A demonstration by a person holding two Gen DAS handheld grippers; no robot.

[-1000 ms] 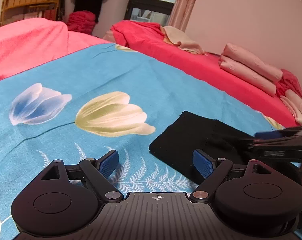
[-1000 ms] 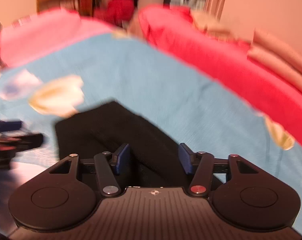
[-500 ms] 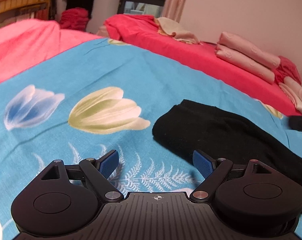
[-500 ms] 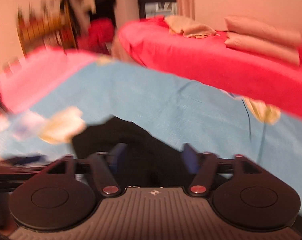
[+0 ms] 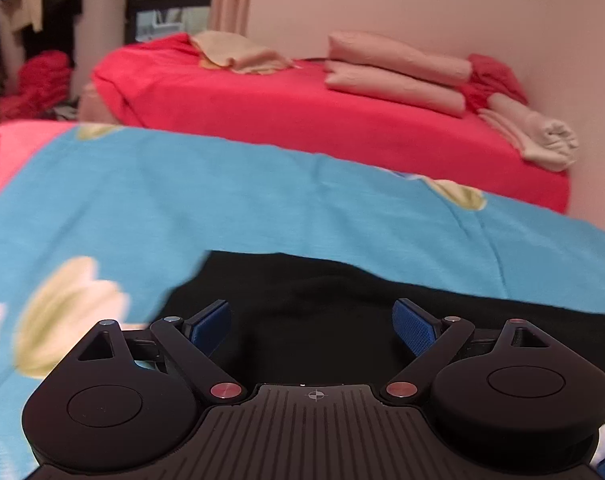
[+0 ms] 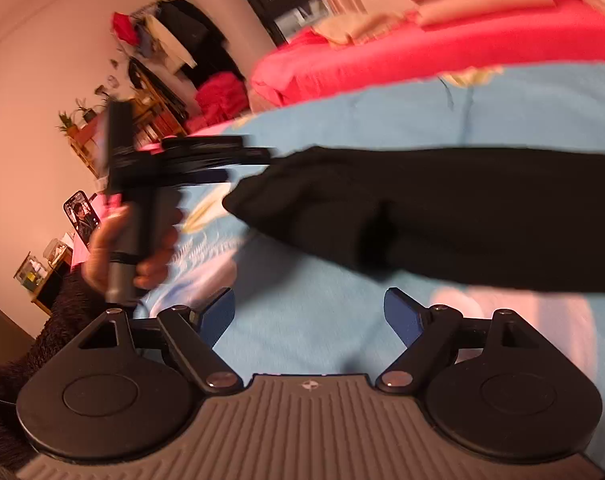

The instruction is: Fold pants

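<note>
Black pants [image 5: 326,304] between parted left claw [image 5: 313,326] tips

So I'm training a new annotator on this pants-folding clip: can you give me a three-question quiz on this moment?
1. True or false: the left claw is shut on the black pants.
2. Multiple choice: the pants lie on (A) a bare wooden floor, (B) a blue flowered sheet, (C) a white towel.
3. Fill in: in the right wrist view, nothing is between the right claw's blue pads except the ____.

Key:
1. False: its jaws stand open with the pants lying between and beyond them.
2. B.
3. Sheet: the pants lie farther ahead, not between the pads.
</note>
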